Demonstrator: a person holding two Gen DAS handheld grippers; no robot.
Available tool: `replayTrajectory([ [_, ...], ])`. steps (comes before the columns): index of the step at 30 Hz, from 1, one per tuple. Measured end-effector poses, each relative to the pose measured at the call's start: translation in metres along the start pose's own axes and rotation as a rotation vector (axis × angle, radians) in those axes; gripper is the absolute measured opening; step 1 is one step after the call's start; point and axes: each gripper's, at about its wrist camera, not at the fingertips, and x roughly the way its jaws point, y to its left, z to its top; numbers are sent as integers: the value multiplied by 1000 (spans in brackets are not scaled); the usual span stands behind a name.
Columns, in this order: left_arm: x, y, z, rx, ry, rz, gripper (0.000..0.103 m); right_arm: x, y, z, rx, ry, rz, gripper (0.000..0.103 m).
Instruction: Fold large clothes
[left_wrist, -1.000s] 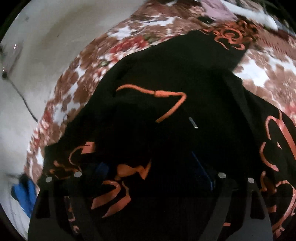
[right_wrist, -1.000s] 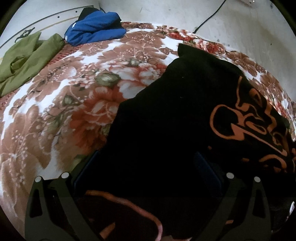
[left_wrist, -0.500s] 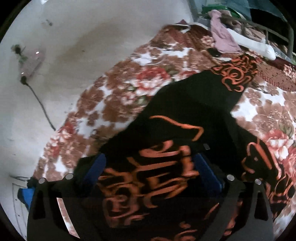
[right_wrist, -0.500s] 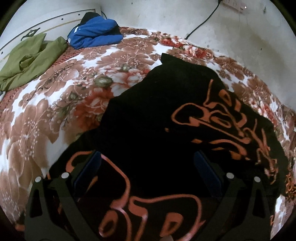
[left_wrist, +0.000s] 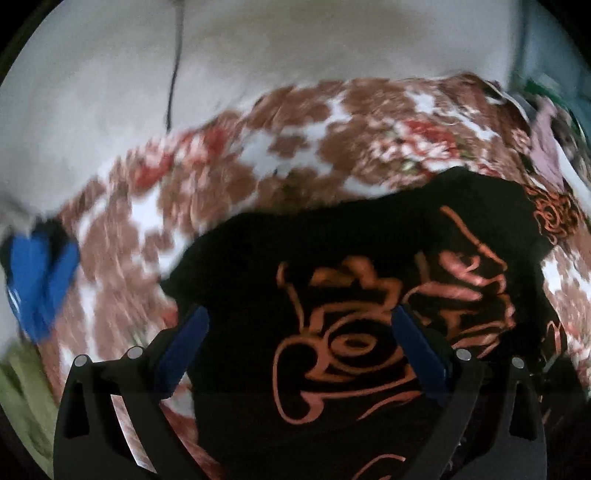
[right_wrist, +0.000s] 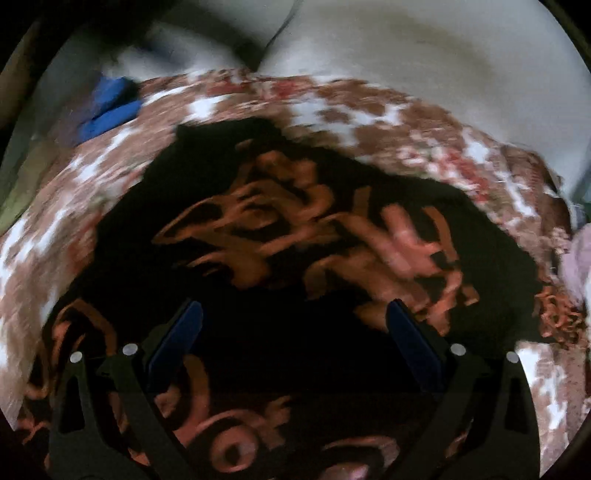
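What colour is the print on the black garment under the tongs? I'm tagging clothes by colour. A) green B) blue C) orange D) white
C: the black garment spread on the floral blanket carries orange swirling lettering, visible in both wrist views.

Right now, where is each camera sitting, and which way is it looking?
Left wrist view: sits on the left gripper, looking down past its two open blue fingers at the black garment on the flowery blanket.
Right wrist view: sits on the right gripper, looking down past its open fingers at the same orange-printed garment.
Both share: the garment, blanket, pale wall and a blue cloth. No hands show.
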Motion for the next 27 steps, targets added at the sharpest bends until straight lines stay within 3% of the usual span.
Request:
replayTrajectory([
  [5, 46, 22, -44, -80, 61, 20, 98, 32, -47, 36, 68, 30, 50, 98],
  [8, 53, 34, -55, -113, 49, 17, 98, 55, -74, 44, 136, 65, 90, 98],
  [13, 77, 35, -74, -45, 62, 1, 98, 83, -104, 33, 162, 110, 39, 98],
  [17, 96, 34, -93, -11, 97, -2, 98, 105, -116, 14, 173, 154, 71, 98],
  [22, 103, 44, -104, -14, 90, -22, 99, 117, -126, 2, 121, 130, 157, 98],
  [27, 100, 51, -103, -35, 91, 3, 98, 115, -142, 3, 107, 117, 237, 98],
])
